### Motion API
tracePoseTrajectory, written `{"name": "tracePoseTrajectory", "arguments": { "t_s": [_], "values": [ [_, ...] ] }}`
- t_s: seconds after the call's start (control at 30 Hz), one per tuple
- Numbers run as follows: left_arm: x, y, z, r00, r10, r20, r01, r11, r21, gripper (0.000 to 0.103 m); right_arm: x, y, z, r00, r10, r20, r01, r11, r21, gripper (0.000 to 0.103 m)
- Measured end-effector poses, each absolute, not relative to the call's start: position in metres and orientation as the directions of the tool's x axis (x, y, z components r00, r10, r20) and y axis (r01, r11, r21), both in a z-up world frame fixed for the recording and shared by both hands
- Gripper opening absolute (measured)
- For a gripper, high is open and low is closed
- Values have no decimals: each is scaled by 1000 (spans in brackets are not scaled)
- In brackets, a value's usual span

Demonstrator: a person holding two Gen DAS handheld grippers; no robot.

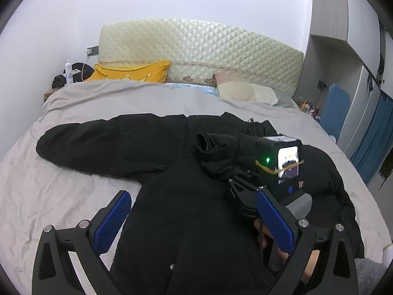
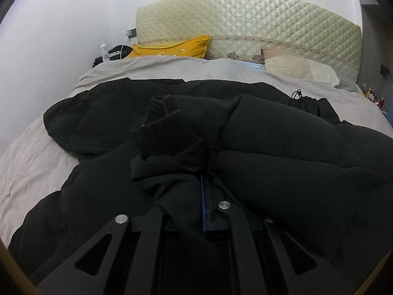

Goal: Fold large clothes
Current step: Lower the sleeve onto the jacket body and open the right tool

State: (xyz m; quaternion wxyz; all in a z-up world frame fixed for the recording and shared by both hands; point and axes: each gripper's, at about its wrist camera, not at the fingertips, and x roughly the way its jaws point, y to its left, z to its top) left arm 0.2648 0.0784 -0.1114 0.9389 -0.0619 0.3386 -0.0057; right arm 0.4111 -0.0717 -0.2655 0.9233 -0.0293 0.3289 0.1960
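A big black jacket [image 1: 176, 196] lies spread on a bed, over the grey bedspread [image 1: 44, 172], and it fills most of the middle of both views. One sleeve [image 1: 98, 145] stretches out flat toward the left side of the bed, away from the body of the jacket. The other sleeve [image 2: 172, 132] is drawn in over the chest of the jacket, its ribbed cuff bunched and raised off the cloth under it. The right gripper [image 2: 205, 172] is clamped on that sleeve: in its own view the blue pads are pressed together with black cloth pinched between them, and the left wrist view shows the same tool [image 1: 282, 162] above the jacket with the cuff hanging from its front. The left gripper [image 1: 194, 218] hangs over the lower body of the jacket with its jaws spread wide and nothing between them; one blue pad [image 1: 111, 221] stands over the jacket's left edge and the other is over its middle. Beyond the jacket, at the head of the bed, a yellow pillow [image 1: 132, 72] leans on the quilted cream headboard [image 1: 196, 49], and a pale pillow [image 1: 245, 92] lies to the right of it. A white bottle [image 1: 68, 71] stands to the left of the yellow pillow.
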Motion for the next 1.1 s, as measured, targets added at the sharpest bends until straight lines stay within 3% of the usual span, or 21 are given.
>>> {"name": "tracePoseTrajectory", "arguments": {
  "t_s": [0.37, 0.63, 0.73, 0.8, 0.9, 1.1],
  "values": [
    [251, 69, -93, 770, -74, -633, -9, 992, -127, 103, 378, -65, -246, 654, 373, -658, -388, 912, 131, 9],
    [223, 78, -74, 781, -69, -620, -31, 988, -149, 103, 351, -55, -243, 647, 277, -711, -388, 922, 6, 15],
    [215, 82, -71, 783, -69, -618, -41, 986, -162, 103, 341, -43, -244, 673, 220, -706, -394, 914, -91, 33],
    [211, 85, -68, 784, -65, -617, -47, 986, -163, 103, 333, -36, -245, 692, 188, -697, -391, 909, -143, 54],
    [206, 91, -64, 789, -61, -612, -54, 985, -167, 103, 326, -41, -245, 684, 229, -693, -390, 917, -81, 67],
    [196, 92, -61, 785, -64, -616, -56, 983, -173, 103, 299, -76, -216, 708, 323, -628, -367, 928, 63, 74]
  ]
}}
